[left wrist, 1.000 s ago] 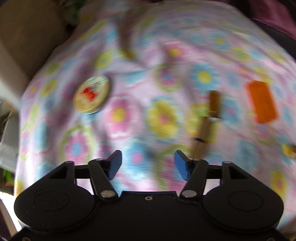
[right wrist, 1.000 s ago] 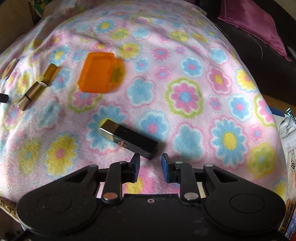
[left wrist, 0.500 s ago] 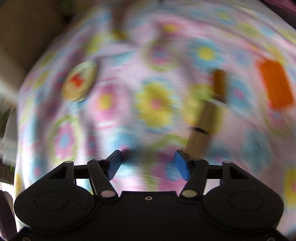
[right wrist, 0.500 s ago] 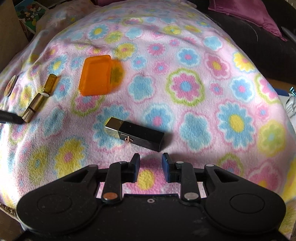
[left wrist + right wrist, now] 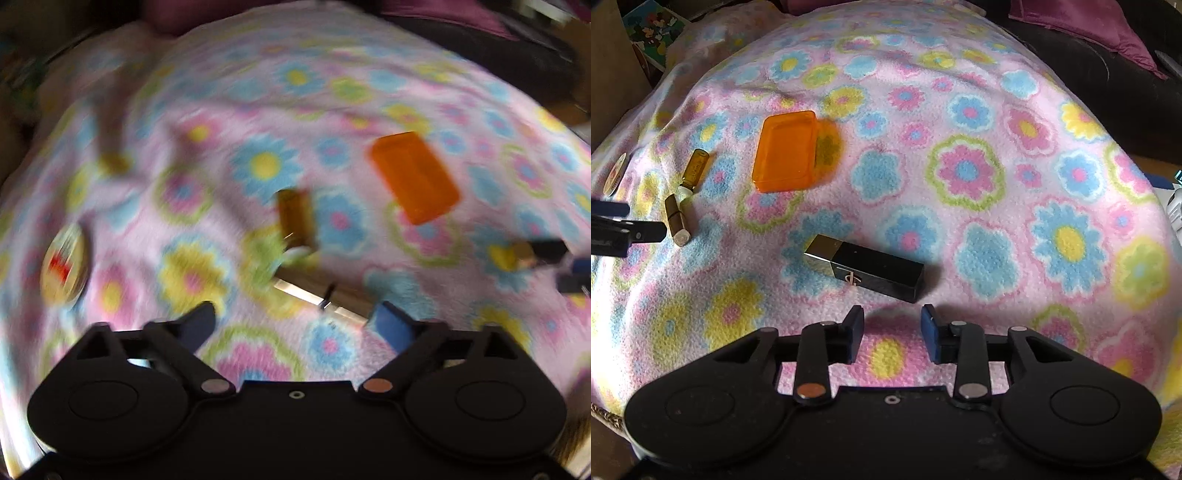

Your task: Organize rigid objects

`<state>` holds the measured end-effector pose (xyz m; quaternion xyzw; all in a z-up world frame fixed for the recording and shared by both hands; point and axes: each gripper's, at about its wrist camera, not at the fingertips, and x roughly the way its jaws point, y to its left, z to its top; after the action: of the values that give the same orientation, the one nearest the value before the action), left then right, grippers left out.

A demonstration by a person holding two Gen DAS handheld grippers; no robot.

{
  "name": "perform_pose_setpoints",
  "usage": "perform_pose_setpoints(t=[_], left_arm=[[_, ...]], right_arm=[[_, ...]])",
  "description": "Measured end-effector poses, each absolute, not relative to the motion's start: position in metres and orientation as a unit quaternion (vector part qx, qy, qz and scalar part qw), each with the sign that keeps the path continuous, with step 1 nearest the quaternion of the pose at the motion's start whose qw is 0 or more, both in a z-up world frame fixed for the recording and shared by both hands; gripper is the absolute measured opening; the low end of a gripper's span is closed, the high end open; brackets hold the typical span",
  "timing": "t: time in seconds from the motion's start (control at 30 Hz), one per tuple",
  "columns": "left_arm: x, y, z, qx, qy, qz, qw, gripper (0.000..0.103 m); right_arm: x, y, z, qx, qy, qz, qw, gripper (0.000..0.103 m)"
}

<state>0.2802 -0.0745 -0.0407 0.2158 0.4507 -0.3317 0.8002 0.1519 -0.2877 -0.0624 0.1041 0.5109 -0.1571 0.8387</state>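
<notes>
On the flowered blanket (image 5: 967,173) lie a black and gold lipstick case (image 5: 864,271), a flat orange box (image 5: 786,151), an amber vial (image 5: 694,170) and a gold tube (image 5: 676,221). My right gripper (image 5: 892,325) hovers just short of the black case. Its jaws are opening and nothing is between them. The left wrist view is blurred. There my left gripper (image 5: 295,323) has its jaws opening wide, with the gold tube (image 5: 321,295) lying just ahead of them, untouched. Beyond the tube are the amber vial (image 5: 295,218) and the orange box (image 5: 413,175).
A round printed badge (image 5: 64,269) rests at the blanket's left side. A magenta cushion (image 5: 1089,22) on a dark sofa lies at the far right. A picture box (image 5: 653,29) stands at the far left. The left gripper's fingers (image 5: 628,232) reach in beside the gold tube.
The left jaws have spread much wider, and that gripper has rolled and closed in on the gold tube. The right jaws have parted a little; the black case stays where it was.
</notes>
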Motion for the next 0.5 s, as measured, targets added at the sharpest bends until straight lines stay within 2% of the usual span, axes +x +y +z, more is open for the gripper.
perform_pose_setpoints(t=[0.37, 0.5], left_arm=[[0.303, -0.098, -0.059, 0.292, 0.425, -0.399, 0.758, 0.097], [0.306, -0.103, -0.069, 0.307, 0.442, -0.423, 0.729, 0.093]], right_arm=[[0.152, -0.291, -0.063, 0.117, 0.509, -0.154, 0.839, 0.037], [0.152, -0.291, -0.063, 0.117, 0.509, -0.153, 0.839, 0.038]])
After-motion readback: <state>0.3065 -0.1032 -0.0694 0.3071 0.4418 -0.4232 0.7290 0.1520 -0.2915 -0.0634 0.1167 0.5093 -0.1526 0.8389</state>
